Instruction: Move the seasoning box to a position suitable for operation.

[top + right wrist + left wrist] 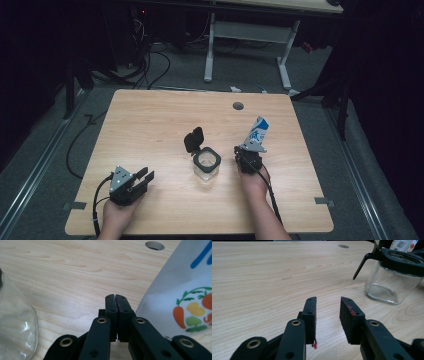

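Note:
A clear glass jar [206,164] with a black rim stands mid-table, its hinged black lid [194,140] flipped up behind it. Right of it a white and blue pouch [258,131] stands leaning. My right gripper [248,152] sits at the pouch's foot. In the right gripper view its jaws [115,297] are pressed together with nothing between them, the pouch [185,290] just to their right and the jar's glass [15,327] at left. My left gripper [146,176] rests near the front left, open. In its own view the left gripper [328,302] has bare wood between its jaws, with the jar [394,280] off to the right.
A round cable hole [238,106] lies in the wooden table [150,125] behind the jar. Bare wood spreads across the left and far half. Beyond the table are cables on the floor and a white desk frame [247,45].

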Tool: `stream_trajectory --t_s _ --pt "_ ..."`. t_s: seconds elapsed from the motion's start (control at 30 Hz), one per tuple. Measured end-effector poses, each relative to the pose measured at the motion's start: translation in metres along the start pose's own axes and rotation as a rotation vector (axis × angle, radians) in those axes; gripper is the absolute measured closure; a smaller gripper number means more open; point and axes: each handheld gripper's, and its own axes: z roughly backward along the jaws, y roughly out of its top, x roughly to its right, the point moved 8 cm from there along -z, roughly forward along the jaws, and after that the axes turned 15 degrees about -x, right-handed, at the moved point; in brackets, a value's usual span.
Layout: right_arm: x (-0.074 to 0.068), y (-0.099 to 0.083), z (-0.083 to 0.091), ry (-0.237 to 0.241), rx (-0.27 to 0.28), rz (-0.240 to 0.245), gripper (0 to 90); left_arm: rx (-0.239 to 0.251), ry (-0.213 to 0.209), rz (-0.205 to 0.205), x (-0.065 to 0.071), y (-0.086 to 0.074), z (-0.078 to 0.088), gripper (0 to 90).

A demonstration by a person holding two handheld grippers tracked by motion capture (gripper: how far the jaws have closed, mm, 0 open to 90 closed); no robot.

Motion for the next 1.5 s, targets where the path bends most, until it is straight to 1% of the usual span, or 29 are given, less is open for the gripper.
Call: stream_trajectory --t_s 0.1,0.13,0.17,0.3,0.4,0.43,0.47,0.53,0.57,0.6,0.63,0.67,0.7,0.73,0.8,0.9,0.93,0.97,1.03,1.07,1.1,1.17,1.2,1.27,1.3,1.33,1.43,1.5 --pt "0.005 -0.005 0.004 0.0 0.0 -0.006 88.6 -0.007 0.001 -0.004 0.0 -0.001 -0.001 66.5" --pt "0.008 -0.009 0.006 0.0 0.004 -0.014 88.4 -0.008 0.003 -0.004 0.0 -0.001 -0.001 66.5" --pt "0.008 -0.009 0.006 0.0 0.004 -0.014 88.4 -0.008 0.003 -0.004 0.0 -0.001 -0.001 66.5" --pt "0.017 -0.016 0.01 -0.008 0.0 -0.027 87.8 -0.007 0.007 -0.002 -0.001 -0.001 0.0 66.5" --pt "0.025 -0.021 0.014 -0.013 -0.001 -0.039 87.5 -0.006 0.009 -0.002 -0.001 -0.002 0.0 66.5" --pt "0.031 -0.024 0.016 -0.018 0.0 -0.047 87.2 -0.005 0.011 0.002 -0.002 -0.002 0.0 66.4" --pt "0.031 -0.024 0.016 -0.018 0.0 -0.047 87.2 -0.005 0.011 0.002 -0.002 -0.002 0.0 66.4" --pt "0.036 -0.026 0.018 -0.023 0.001 -0.054 87.1 -0.009 0.012 0.002 -0.003 -0.002 0.0 66.4" --pt "0.042 -0.029 0.019 -0.027 -0.003 -0.065 87.0 -0.009 0.011 0.009 -0.004 -0.002 0.0 66.3" --pt "0.042 -0.029 0.019 -0.027 -0.003 -0.065 87.0 -0.009 0.011 0.009 -0.004 -0.002 0.0 66.3" --pt "0.047 -0.032 0.02 -0.032 -0.004 -0.066 86.8 -0.01 0.011 0.011 -0.004 -0.002 0.0 66.2" --pt "0.047 -0.032 0.02 -0.032 -0.004 -0.066 86.8 -0.01 0.011 0.011 -0.004 -0.002 0.0 66.2" --pt "0.051 -0.035 0.02 -0.034 -0.009 -0.076 86.6 -0.01 0.011 0.011 -0.004 -0.002 0.0 66.2" --pt "0.051 -0.035 0.02 -0.034 -0.009 -0.076 86.6 -0.01 0.012 0.011 -0.005 -0.002 0.0 66.2" --pt "0.055 -0.038 0.021 -0.034 -0.013 -0.08 86.4 -0.012 0.013 0.011 -0.005 -0.003 0.0 66.2" --pt "0.059 -0.039 0.021 -0.037 -0.011 -0.076 85.9 -0.014 0.011 0.014 -0.005 -0.003 0.0 66.0" --pt "0.06 -0.041 0.021 -0.037 -0.013 -0.073 83.1 -0.02 0.01 0.016 -0.006 -0.003 -0.001 65.8" --pt "0.06 -0.041 0.021 -0.037 -0.013 -0.073 83.1 -0.024 0.009 0.019 -0.006 -0.003 -0.001 65.8" --pt "0.06 -0.043 0.021 -0.013 -0.012 -0.071 79.4 -0.025 0.012 0.019 -0.006 -0.003 0.0 64.5" --pt "0.059 -0.046 0.023 0.0 -0.019 -0.071 76.2 -0.026 0.012 0.018 -0.006 -0.003 0.0 64.0" --pt "0.059 -0.046 0.023 0.0 -0.019 -0.071 76.2 -0.027 0.012 0.016 -0.006 -0.003 0.0 64.0" --pt "0.06 -0.049 0.025 0.011 -0.021 -0.07 73.1 -0.029 0.011 0.015 -0.006 -0.003 -0.001 63.7" --pt "0.061 -0.05 0.029 0.024 -0.017 -0.07 70.2 -0.032 0.011 0.014 -0.005 -0.003 -0.002 63.7" --pt "0.062 -0.05 0.031 0.024 -0.009 -0.071 68.8 -0.035 0.008 0.01 -0.005 -0.004 -0.003 63.4" --pt "0.065 -0.05 0.035 0.024 0.007 -0.076 67.2 -0.038 0.007 0.008 -0.003 -0.004 -0.003 63.3" --pt "0.065 -0.05 0.035 0.024 0.007 -0.076 67.2 -0.038 0.007 0.008 -0.003 -0.004 -0.003 63.1" --pt "0.071 -0.047 0.039 0.021 0.024 -0.092 66.0 -0.04 0.004 0.0 -0.002 -0.004 -0.004 62.9" --pt "0.073 -0.046 0.041 0.017 0.034 -0.092 65.5 -0.04 0.004 -0.002 -0.002 -0.004 -0.004 62.7"
